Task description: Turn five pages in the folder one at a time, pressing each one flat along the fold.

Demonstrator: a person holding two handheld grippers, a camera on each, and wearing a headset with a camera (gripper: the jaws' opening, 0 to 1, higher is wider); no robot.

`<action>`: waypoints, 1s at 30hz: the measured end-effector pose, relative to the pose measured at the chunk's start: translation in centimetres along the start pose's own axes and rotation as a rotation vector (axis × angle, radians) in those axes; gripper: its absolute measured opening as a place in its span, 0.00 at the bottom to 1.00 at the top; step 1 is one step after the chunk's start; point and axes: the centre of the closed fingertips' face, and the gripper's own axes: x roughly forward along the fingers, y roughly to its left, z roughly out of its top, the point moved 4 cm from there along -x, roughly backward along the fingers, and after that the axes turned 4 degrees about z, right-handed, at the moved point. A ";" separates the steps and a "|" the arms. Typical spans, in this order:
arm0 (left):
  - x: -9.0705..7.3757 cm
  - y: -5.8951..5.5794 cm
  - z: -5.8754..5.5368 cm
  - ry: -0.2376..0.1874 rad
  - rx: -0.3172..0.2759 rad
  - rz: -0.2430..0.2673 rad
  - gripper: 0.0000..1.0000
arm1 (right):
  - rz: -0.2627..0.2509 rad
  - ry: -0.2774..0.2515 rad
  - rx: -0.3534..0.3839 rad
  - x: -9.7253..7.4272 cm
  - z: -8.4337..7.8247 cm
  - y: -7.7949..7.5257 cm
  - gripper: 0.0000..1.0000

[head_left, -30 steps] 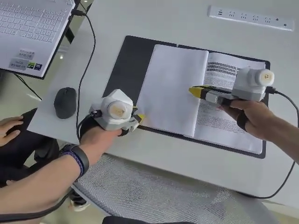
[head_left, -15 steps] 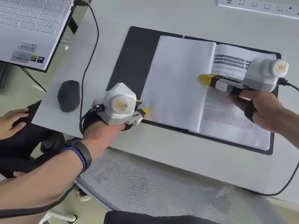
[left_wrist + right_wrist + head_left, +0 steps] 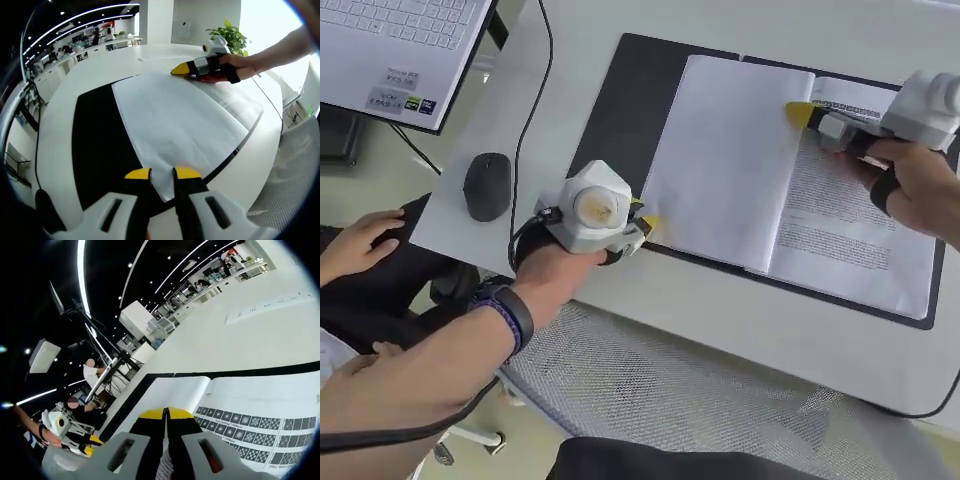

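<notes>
At the near edge of the white table, the left gripper points across the open black folder. Its yellow-tipped jaws stand a narrow gap apart, with nothing held. The near corner of the blank turned page lies just at the tips in the left gripper view. The left hand wraps the gripper from behind. Its forearm runs in from the lower left and has a dark wristband on the wrist.

The folder lies flat on the table, between the two grippers. The blank page covers its left half and a printed page its right.

Farther on, the right gripper reaches in from the right near the top of the fold. Its jaws are closed together on nothing, and the tips sit where the blank sheet meets the printed one. The right hand grips it from the side, wrist toward the right edge.

A mouse and a laptop lie left of the folder.
</notes>
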 end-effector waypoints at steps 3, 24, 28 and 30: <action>-0.1 0.0 0.0 -0.004 -0.007 0.004 0.14 | -0.032 -0.045 0.039 0.6 1.1 -1.2 0.00; 0.1 0.2 -0.2 0.002 -0.009 0.004 0.14 | -0.086 -0.150 0.120 1.3 3.0 -2.4 0.00; 0.1 0.1 -0.2 0.002 -0.011 0.004 0.14 | -0.097 -0.166 0.125 1.2 2.9 -2.3 0.00; 0.1 0.2 -0.2 0.002 -0.014 0.004 0.14 | -0.093 -0.166 0.130 1.1 2.7 -2.3 0.00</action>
